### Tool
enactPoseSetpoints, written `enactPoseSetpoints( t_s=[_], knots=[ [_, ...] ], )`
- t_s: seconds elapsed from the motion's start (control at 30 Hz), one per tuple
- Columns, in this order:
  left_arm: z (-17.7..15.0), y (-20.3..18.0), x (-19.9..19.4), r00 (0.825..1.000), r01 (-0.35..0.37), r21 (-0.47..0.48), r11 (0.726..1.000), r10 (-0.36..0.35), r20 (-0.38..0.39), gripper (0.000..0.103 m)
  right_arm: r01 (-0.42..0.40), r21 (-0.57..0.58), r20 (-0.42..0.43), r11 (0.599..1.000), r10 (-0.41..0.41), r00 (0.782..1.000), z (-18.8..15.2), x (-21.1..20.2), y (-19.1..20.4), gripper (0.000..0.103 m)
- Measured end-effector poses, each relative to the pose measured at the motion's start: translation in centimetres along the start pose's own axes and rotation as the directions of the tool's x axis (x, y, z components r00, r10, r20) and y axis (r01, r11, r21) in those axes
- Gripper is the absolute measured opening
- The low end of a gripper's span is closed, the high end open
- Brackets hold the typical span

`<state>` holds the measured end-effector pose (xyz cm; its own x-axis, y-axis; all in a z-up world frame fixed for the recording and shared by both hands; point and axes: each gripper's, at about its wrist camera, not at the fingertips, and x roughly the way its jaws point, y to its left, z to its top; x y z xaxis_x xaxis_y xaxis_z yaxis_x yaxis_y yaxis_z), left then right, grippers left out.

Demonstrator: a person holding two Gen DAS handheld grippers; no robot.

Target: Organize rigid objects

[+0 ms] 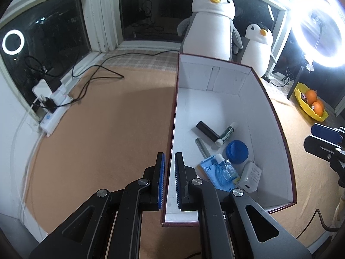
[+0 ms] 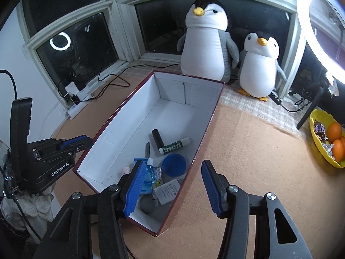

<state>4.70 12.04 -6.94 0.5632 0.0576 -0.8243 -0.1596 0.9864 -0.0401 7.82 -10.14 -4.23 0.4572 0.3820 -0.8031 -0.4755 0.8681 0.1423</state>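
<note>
The box (image 2: 120, 116) is open on top, so a gripper can go in from above. The far half of its floor, ahead of the fingers, is bare. The near half is full: a black tube (image 2: 156, 138), a glue stick (image 2: 175, 145), a blue lid (image 2: 173, 164), a white charger (image 2: 167, 191) and a small bottle (image 1: 224, 169). The left gripper (image 1: 170, 181) is shut on the box's left wall. Left of those fingers the brown mat (image 1: 103, 129) is bare up to the cables (image 1: 94, 75). Two penguin toys (image 2: 207, 43) stand behind the box.
</note>
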Motion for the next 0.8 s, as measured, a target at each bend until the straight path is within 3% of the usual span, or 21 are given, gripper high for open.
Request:
enactPoseSetpoints(
  t_s=[0.07, 0.23, 0.27, 0.33, 0.37, 0.47, 0.63, 0.8],
  knots=[
    [0.2, -0.1, -0.6, 1.000, 0.008, 0.001, 1.000, -0.008, 0.013, 0.009, 0.012, 0.010, 0.020, 1.000, -0.012, 1.000, -0.2, -0.8, -0.3, 0.053],
    [0.9, -1.3, -2.7, 0.997, 0.015, 0.022, 1.000, -0.016, 0.070, 0.023, 0.073, 0.032, 0.085, 0.997, -0.075, 0.994, -0.4, -3.3, -0.9, 0.066],
    [1.0, -1.6, -3.1, 0.996, 0.020, 0.026, 0.999, -0.022, 0.082, 0.027, 0.082, 0.039, 0.096, 0.996, -0.085, 0.992, -0.4, -3.7, -1.1, 0.069],
    [1.1, -2.0, -4.0, 0.994, 0.029, 0.025, 0.999, -0.031, 0.107, 0.054, 0.092, 0.053, 0.113, 0.994, -0.097, 0.989, -0.5, -4.6, -1.5, 0.072],
    [1.2, -2.4, -4.4, 0.992, 0.029, 0.028, 0.999, -0.032, 0.121, 0.058, 0.098, 0.058, 0.119, 0.993, -0.105, 0.987, -0.6, -4.9, -1.7, 0.074],
    [1.5, -3.4, -5.3, 0.989, 0.022, 0.054, 0.998, -0.029, 0.147, 0.063, 0.140, 0.075, 0.133, 0.987, -0.149, 0.980, -0.9, -5.7, -2.3, 0.079],
    [1.4, -4.6, -6.5, 0.985, 0.034, 0.064, 0.997, -0.044, 0.167, 0.080, 0.151, 0.121, 0.135, 0.981, -0.167, 0.977, -1.4, -6.5, -3.9, 0.080],
    [1.4, -5.2, -7.0, 0.985, 0.037, 0.072, 0.997, -0.048, 0.167, 0.081, 0.152, 0.137, 0.139, 0.979, -0.171, 0.975, -1.6, -6.7, -4.6, 0.080]
  ],
)
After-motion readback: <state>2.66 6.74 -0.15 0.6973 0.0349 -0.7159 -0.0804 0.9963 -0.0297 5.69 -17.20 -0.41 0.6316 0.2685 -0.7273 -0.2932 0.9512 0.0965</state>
